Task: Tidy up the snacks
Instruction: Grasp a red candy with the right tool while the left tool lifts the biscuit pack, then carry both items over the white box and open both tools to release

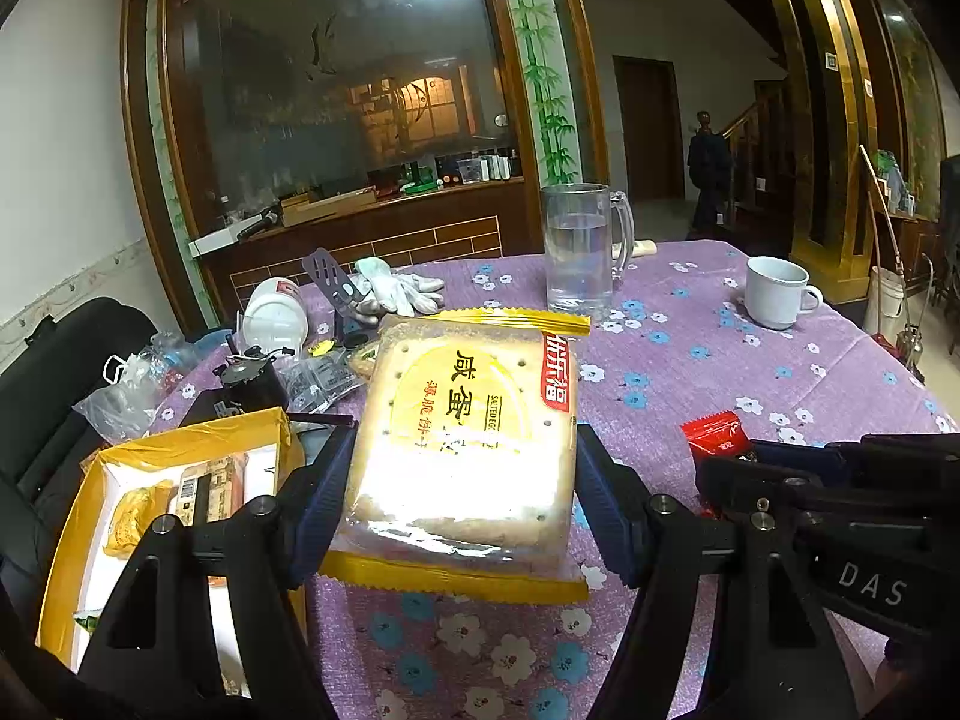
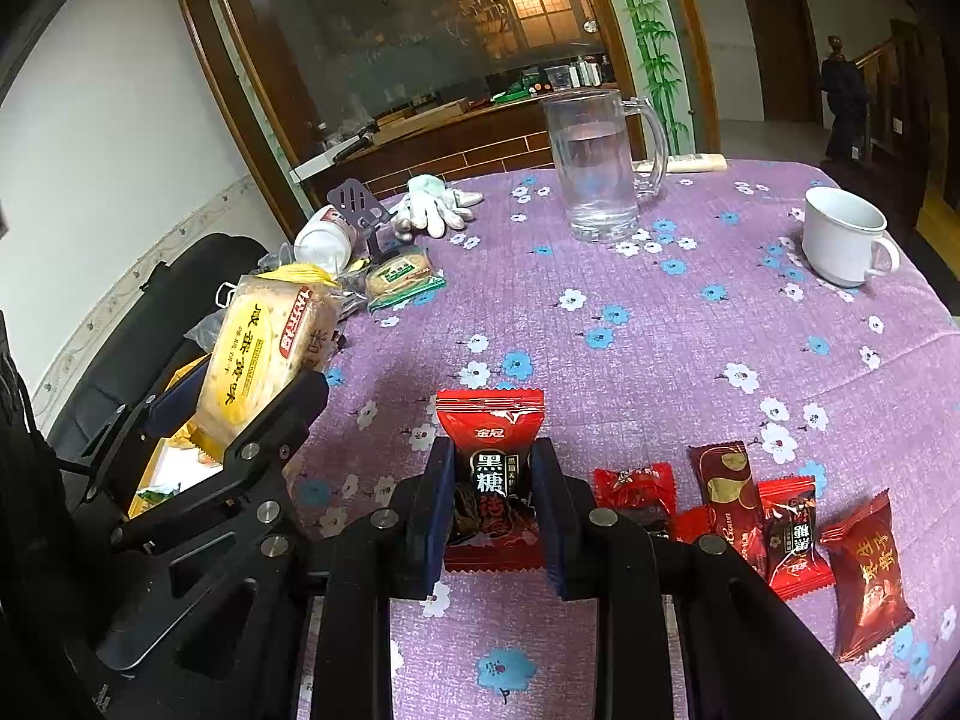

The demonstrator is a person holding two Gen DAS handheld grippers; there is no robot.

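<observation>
- Above the purple floral tablecloth (image 2: 660, 330), left gripper (image 1: 462, 474) clamps the yellow salted-egg cracker packet (image 1: 468, 438).
- At 9 o'clock of it lies the yellow box (image 1: 84, 516).
- Right gripper (image 2: 493, 510) pinches a red brown-sugar candy (image 2: 491, 468); more red candies (image 2: 750, 510) lie at 3 o'clock.

A lived-in home: a purple flowered tablecloth (image 2: 660, 324), a dark wooden glass-fronted cabinet (image 1: 336, 90), a wooden staircase (image 1: 756, 138) and brown door (image 1: 648, 126).
</observation>
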